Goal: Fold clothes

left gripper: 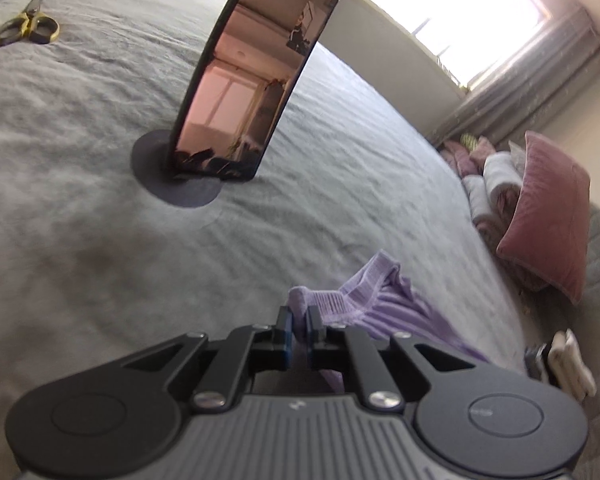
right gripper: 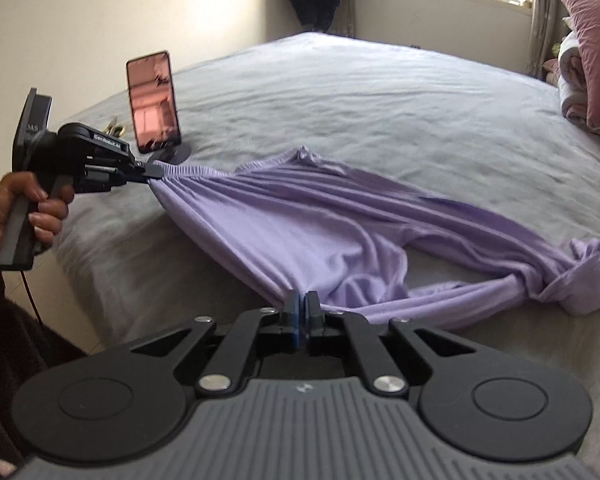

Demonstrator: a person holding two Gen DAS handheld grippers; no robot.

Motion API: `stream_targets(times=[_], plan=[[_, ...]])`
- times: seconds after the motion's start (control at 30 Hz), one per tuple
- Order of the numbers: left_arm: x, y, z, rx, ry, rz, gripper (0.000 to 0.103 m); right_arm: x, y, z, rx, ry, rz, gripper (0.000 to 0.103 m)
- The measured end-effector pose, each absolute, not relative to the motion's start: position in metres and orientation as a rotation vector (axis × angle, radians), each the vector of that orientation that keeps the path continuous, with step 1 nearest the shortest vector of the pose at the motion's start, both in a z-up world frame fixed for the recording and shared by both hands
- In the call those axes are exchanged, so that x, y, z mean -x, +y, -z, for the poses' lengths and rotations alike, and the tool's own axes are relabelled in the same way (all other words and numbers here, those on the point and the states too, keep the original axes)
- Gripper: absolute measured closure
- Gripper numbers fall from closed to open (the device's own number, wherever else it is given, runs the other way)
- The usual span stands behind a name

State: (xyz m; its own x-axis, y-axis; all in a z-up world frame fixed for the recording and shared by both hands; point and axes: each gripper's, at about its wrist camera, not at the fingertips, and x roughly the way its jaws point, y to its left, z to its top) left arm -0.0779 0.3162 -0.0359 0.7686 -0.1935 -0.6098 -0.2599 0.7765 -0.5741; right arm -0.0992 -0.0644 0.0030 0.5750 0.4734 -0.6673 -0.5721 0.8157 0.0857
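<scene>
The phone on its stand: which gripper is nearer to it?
Left. The left gripper grips the purple garment just in front of the phone; the right gripper grips it at the bed's near edge.

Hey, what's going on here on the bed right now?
A person is folding a lilac garment on a grey bed, with a handheld tool in each hand. The left tool is clamped on the elastic waistband end, the right tool on a nearer edge, so the cloth stretches between them. Its far end lies knotted up on the bed. A phone stands on a stand nearby.
</scene>
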Motion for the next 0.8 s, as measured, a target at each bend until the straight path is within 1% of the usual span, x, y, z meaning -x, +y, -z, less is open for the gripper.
stream_targets(times=[0.3,0.4,0.43,0.47,0.53,0.6,0.63,0.67,0.7,0.73,0.8], plan=[[0.096,0.308,0.040,0.541,0.834,0.050,0.096,0.105,-0.075,0.019,0.147,0.833,-0.613,0.101],[0.093,0.301,0.035,0.462,0.842,0.060,0.092,0.102,-0.076,0.031,0.148,0.873,-0.614,0.099],[0.091,0.299,0.033,0.435,0.840,0.063,0.087,0.101,-0.077,0.035,0.150,0.891,-0.614,0.097],[0.090,0.296,0.030,0.408,0.837,0.065,0.076,0.099,-0.077,0.038,0.153,0.908,-0.614,0.092],[0.084,0.292,0.024,0.363,0.806,0.061,0.059,0.097,-0.079,0.039,0.151,0.916,-0.612,0.090],[0.075,0.288,0.020,0.343,0.803,0.056,0.058,0.095,-0.083,0.034,0.142,0.915,-0.613,0.088],[0.067,0.287,0.020,0.348,0.819,0.059,0.058,0.093,-0.085,0.030,0.137,0.910,-0.611,0.083],[0.059,0.285,0.018,0.355,0.822,0.072,0.058,0.091,-0.088,0.026,0.138,0.897,-0.603,0.073],[0.051,0.283,0.017,0.359,0.823,0.086,0.057,0.088,-0.091,0.022,0.139,0.885,-0.595,0.068],[0.039,0.280,0.017,0.349,0.818,0.107,0.056,0.086,-0.094,0.018,0.141,0.871,-0.587,0.066],[0.015,0.272,0.018,0.330,0.807,0.150,0.055,0.077,-0.098,0.011,0.147,0.847,-0.572,0.066]])
